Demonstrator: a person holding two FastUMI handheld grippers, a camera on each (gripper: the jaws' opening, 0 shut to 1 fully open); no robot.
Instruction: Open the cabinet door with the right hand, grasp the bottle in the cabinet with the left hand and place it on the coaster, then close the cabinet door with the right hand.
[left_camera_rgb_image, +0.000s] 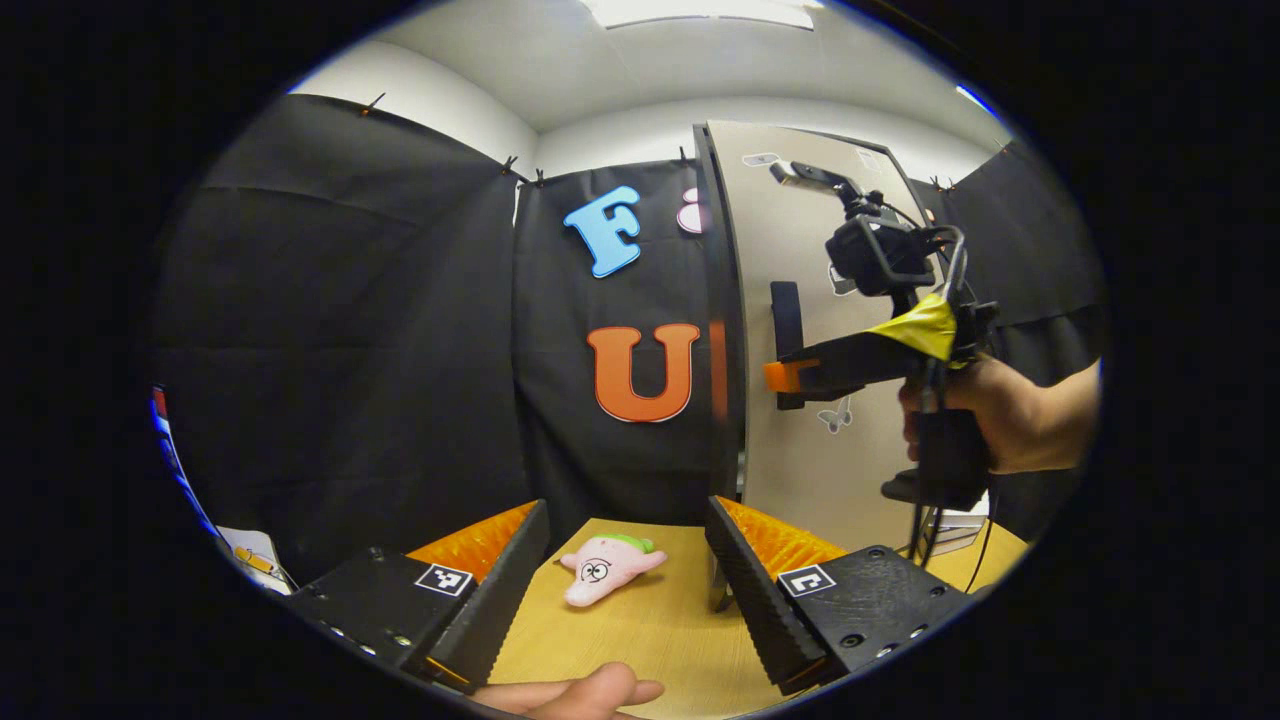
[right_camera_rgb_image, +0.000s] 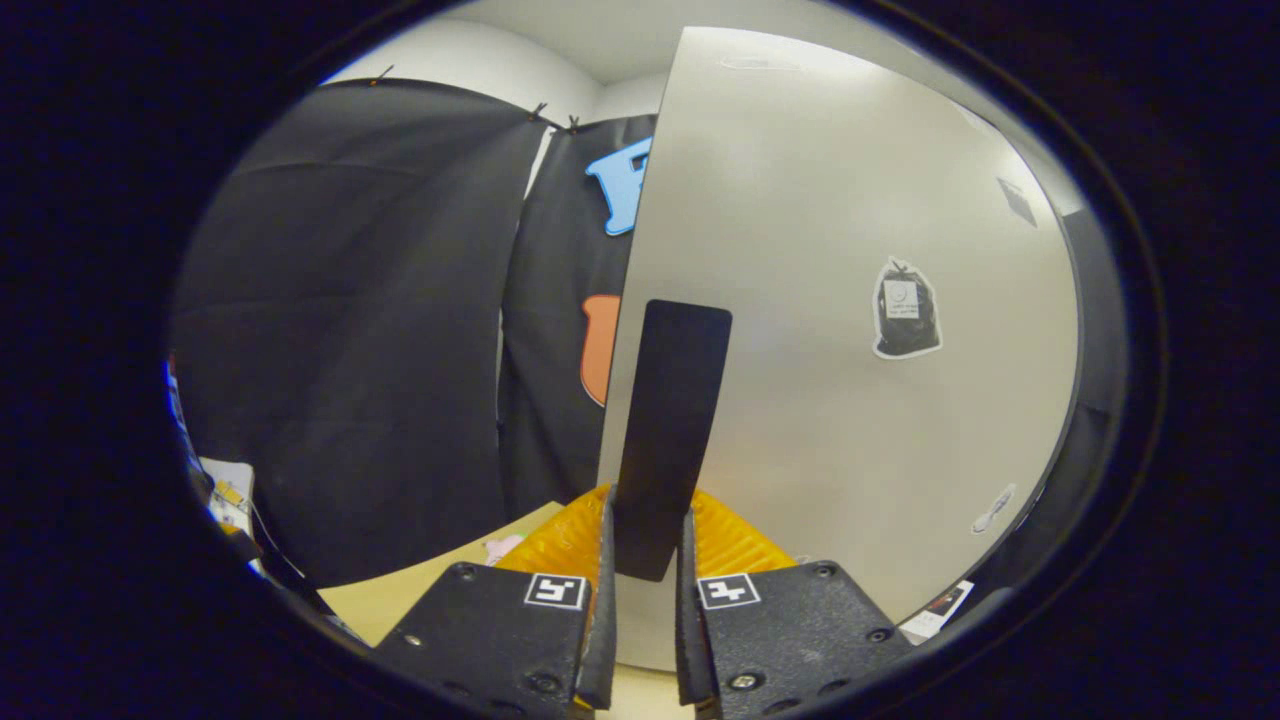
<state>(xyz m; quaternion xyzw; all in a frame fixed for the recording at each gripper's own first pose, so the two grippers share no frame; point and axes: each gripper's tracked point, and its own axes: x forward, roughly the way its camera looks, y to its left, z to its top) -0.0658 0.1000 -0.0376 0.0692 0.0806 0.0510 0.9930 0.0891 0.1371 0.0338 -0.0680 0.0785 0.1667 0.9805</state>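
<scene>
Right tool (right_camera_rgb_image: 645, 600) pinches the door handle (right_camera_rgb_image: 668, 430) low (left tool (left_camera_rgb_image: 625, 590) waits wide over the surface (left_camera_rgb_image: 650, 620)); pull along the door's arc, grip square.

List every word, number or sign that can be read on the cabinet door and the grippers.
No text can be read.
Dark bag sticker on the cabinet door: its white tag is too small to read.
Square markers on the left gripper and right gripper: black-and-white patterns, no letters.
Door handle: plain.
Papers at far left: blurred.
</scene>
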